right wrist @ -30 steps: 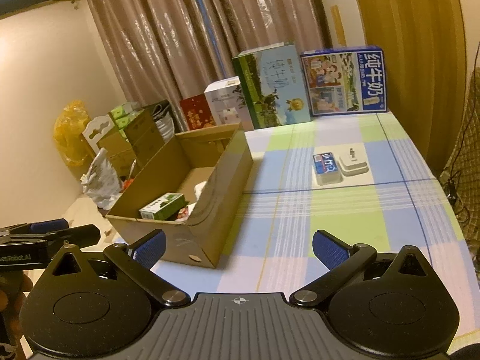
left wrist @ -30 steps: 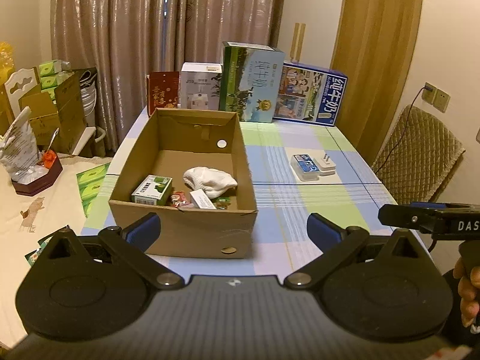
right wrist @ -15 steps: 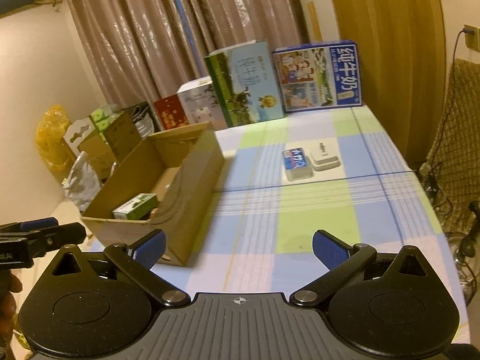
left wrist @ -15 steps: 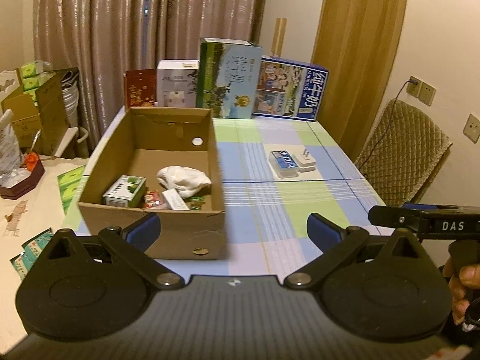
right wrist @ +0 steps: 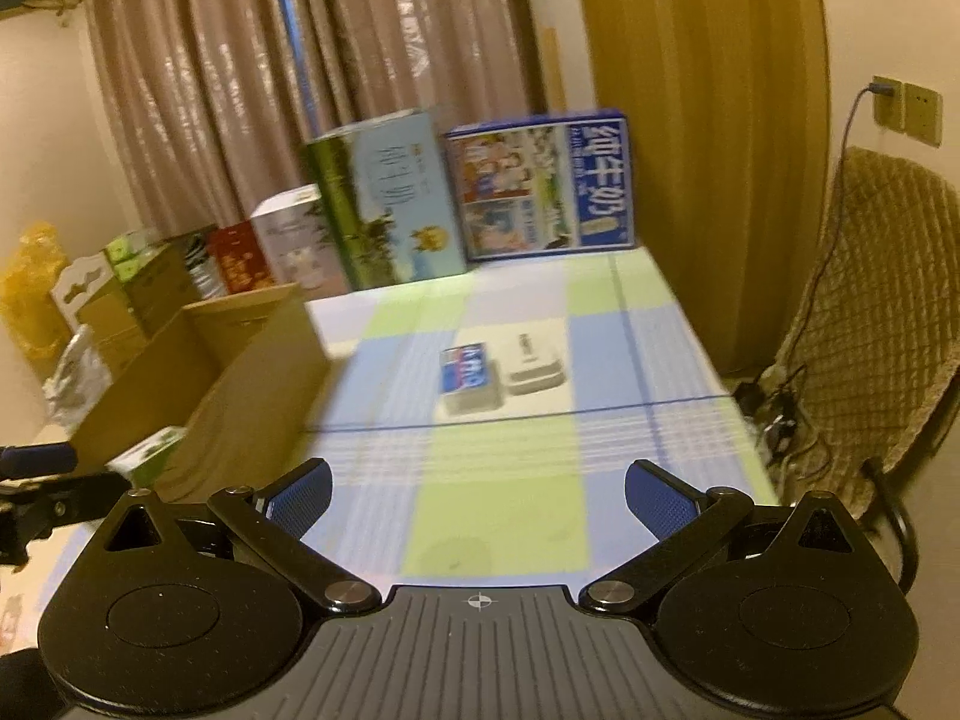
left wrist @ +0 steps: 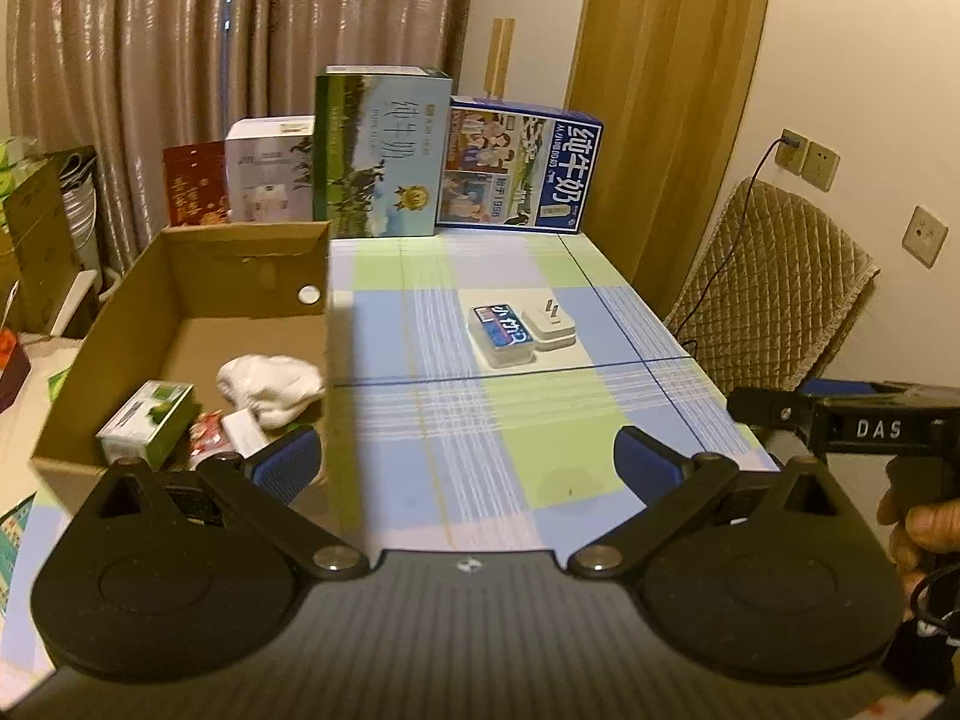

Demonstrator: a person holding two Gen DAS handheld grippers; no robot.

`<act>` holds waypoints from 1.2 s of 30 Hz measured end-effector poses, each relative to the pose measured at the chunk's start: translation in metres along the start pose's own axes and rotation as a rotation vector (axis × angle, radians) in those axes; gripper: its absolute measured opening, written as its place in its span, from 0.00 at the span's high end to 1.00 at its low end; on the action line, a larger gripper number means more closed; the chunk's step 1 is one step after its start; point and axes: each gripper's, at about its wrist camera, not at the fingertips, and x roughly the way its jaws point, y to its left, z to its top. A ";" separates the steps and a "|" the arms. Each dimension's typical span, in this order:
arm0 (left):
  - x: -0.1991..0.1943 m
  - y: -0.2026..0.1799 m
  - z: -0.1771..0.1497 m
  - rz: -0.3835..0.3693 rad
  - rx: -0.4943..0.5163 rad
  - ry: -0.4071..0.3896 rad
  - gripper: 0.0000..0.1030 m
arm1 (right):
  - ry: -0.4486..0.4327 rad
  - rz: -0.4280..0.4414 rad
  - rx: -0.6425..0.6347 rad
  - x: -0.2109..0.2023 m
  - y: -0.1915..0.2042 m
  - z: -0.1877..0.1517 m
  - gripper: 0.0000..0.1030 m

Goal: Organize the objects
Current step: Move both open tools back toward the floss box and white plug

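Note:
An open cardboard box (left wrist: pixel 252 258) (right wrist: pixel 252 384) stands on the left of the checked table. Inside lie a white cloth (left wrist: pixel 270 384), a green carton (left wrist: pixel 147 423) (right wrist: pixel 150 456) and small packets (left wrist: pixel 210 429). Mid-table, a blue-labelled tissue pack (left wrist: pixel 503 333) (right wrist: pixel 469 377) lies beside a white charger plug (left wrist: pixel 549 327) (right wrist: pixel 534 363). My left gripper (left wrist: pixel 468 462) is open over the near table edge, holding nothing. My right gripper (right wrist: pixel 480 498) is open too, empty, facing the pack and plug from well short of them.
Milk cartons and gift boxes (left wrist: pixel 384 156) (right wrist: pixel 540 186) line the table's far edge before a curtain. A quilted chair (left wrist: pixel 774 282) (right wrist: pixel 870 324) with a cable stands right of the table. Boxes and bags (right wrist: pixel 90 312) sit left on the floor. A hand (left wrist: pixel 918 531) holds the right gripper.
Both grippers have swung to the right. The box has slid left in both views, and the pack and plug now sit nearer the middle. Both stay open.

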 end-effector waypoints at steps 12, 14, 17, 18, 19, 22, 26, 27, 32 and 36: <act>0.122 -0.043 0.017 -0.006 0.042 0.021 0.01 | 0.025 -0.102 0.047 0.093 -0.066 0.019 0.02; 0.145 -0.048 0.020 0.000 0.055 0.013 0.01 | 0.030 -0.097 0.045 0.111 -0.071 0.023 0.02; 0.182 -0.050 0.023 0.010 0.062 0.019 0.01 | 0.040 -0.088 0.055 0.134 -0.078 0.029 0.05; 0.193 -0.050 0.025 0.013 0.063 0.023 0.01 | 0.043 -0.090 0.057 0.141 -0.081 0.032 0.09; 0.204 -0.049 0.025 0.018 0.065 0.026 0.01 | 0.046 -0.092 0.058 0.148 -0.084 0.035 0.11; 0.236 -0.046 0.026 0.042 0.069 0.033 0.02 | 0.052 -0.101 0.065 0.168 -0.093 0.042 0.22; 0.273 -0.044 0.028 0.036 0.051 0.048 0.05 | 0.064 -0.123 0.072 0.194 -0.106 0.046 0.23; 0.283 -0.044 0.028 0.034 0.052 0.048 0.06 | 0.065 -0.125 0.072 0.199 -0.109 0.047 0.23; 0.325 -0.046 0.030 0.037 0.052 0.066 0.11 | 0.078 -0.131 0.083 0.223 -0.118 0.048 0.23; 0.351 -0.045 0.031 0.030 0.049 0.079 0.15 | 0.093 -0.119 0.083 0.238 -0.119 0.048 0.23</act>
